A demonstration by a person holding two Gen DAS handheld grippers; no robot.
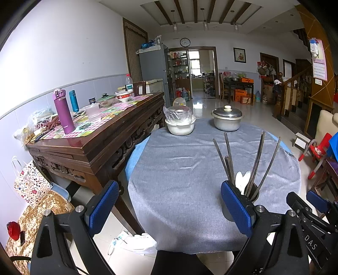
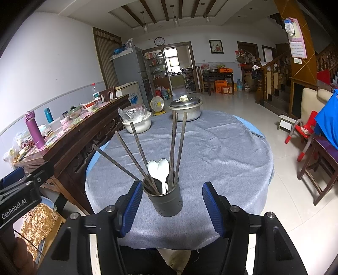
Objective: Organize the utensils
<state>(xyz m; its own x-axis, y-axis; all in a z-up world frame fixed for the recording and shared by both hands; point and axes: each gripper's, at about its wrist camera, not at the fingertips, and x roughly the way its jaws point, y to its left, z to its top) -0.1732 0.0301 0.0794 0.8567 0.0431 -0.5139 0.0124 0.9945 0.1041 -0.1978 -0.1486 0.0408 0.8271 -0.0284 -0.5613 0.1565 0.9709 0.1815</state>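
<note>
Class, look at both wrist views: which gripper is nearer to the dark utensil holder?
Right. The right gripper has the utensil holder between its open fingers; the left gripper sits open to the holder's left, over the grey cloth.

White walls point(image 2: 52, 52) with a grey tiled band, beamed ceiling point(image 2: 169, 12), glossy pale floor tiles point(image 2: 243, 105). Carved dark sideboard point(image 1: 95, 148) left of the gripper; fridge point(image 1: 156, 69), wall clock point(image 1: 185, 42) and daylit doorway point(image 2: 177, 63) far ahead, wooden staircase point(image 2: 274, 72) right.

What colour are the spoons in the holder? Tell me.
White. The spoons stand in the dark grey holder among brown chopsticks; the right wrist view shows them best.
</note>
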